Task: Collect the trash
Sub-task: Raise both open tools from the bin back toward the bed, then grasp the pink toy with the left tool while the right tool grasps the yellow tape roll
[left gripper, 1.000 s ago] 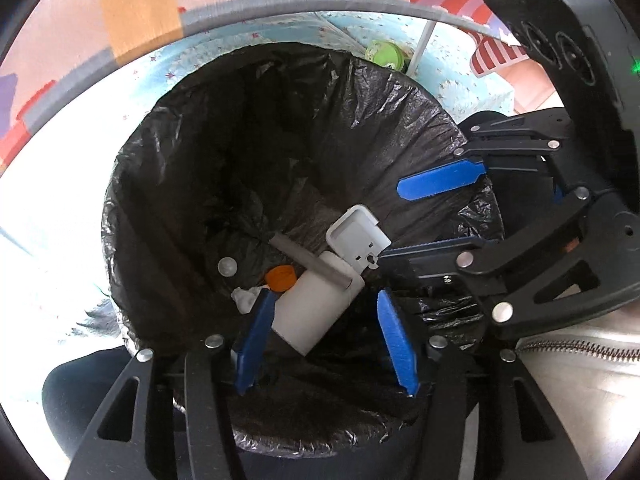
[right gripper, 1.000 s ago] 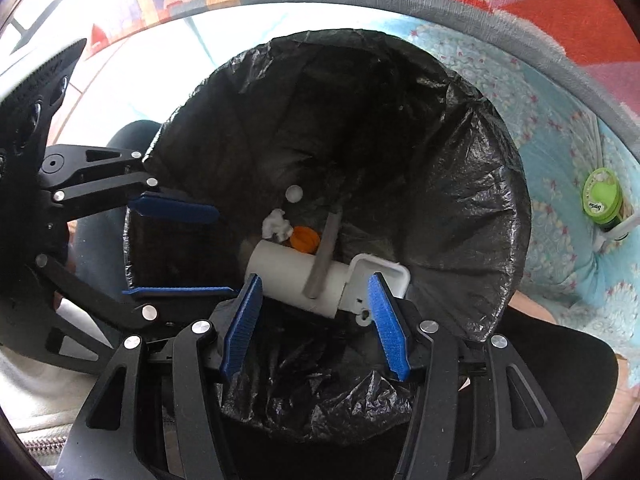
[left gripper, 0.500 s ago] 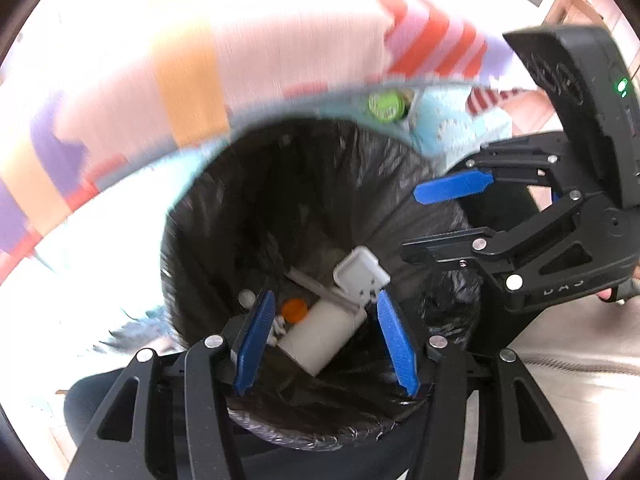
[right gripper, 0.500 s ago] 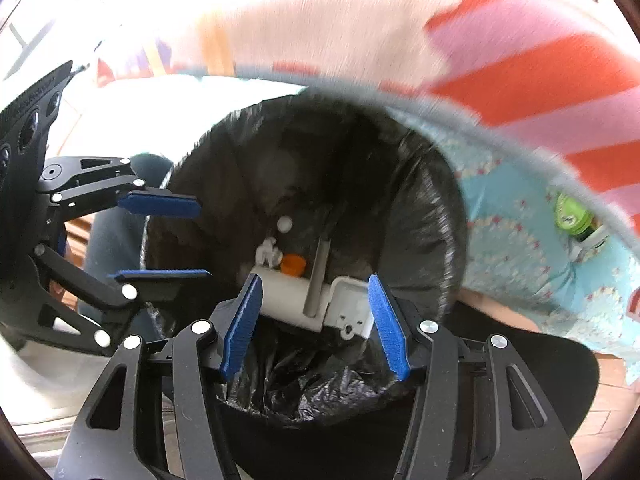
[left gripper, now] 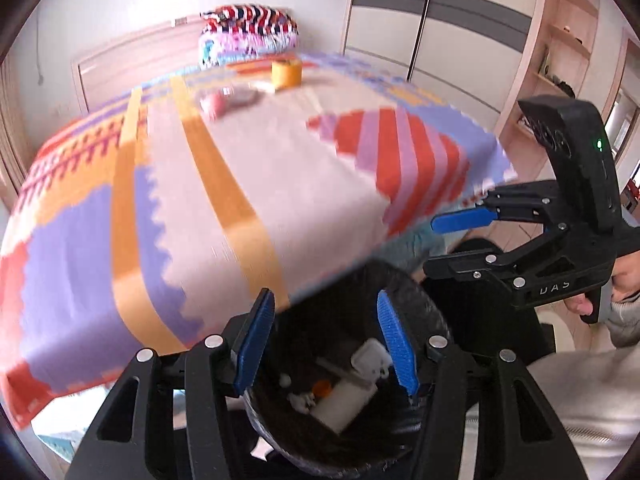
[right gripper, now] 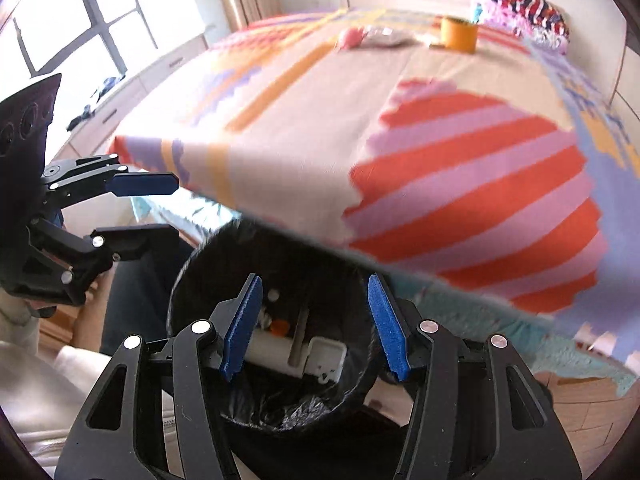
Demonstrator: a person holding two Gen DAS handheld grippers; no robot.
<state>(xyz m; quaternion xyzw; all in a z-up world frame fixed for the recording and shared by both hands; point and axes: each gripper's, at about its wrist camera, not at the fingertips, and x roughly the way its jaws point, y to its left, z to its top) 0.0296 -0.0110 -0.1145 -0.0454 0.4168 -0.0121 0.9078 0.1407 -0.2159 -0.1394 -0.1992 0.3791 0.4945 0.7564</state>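
A bin with a black liner (left gripper: 344, 320) stands on the floor at the foot of a bed. In it lie a white bottle (left gripper: 348, 400) with its flip cap (left gripper: 370, 356) open, an orange cap (left gripper: 322, 388) and small white scraps. My left gripper (left gripper: 326, 344) hangs open and empty above the bin. My right gripper (left gripper: 452, 242) is beside it on the right, also open and empty. In the right wrist view, the right gripper (right gripper: 314, 328) hovers over the same bin (right gripper: 208, 272) and bottle (right gripper: 272, 350). There the left gripper (right gripper: 148, 212) shows at the left.
The bed's patterned quilt (left gripper: 280, 180) fills the view beyond the bin. Far up the quilt sit an orange roll (left gripper: 286, 72), a pink thing (left gripper: 214, 102) and a clear wrapper (left gripper: 244, 96), with folded bedding (left gripper: 248, 36) behind. A person's hand (left gripper: 580, 304) holds the right gripper.
Both grippers have risen out of the bin's mouth and tipped upward. The bin looks smaller and lower, and the bed top has come into view. Their jaws have not changed.
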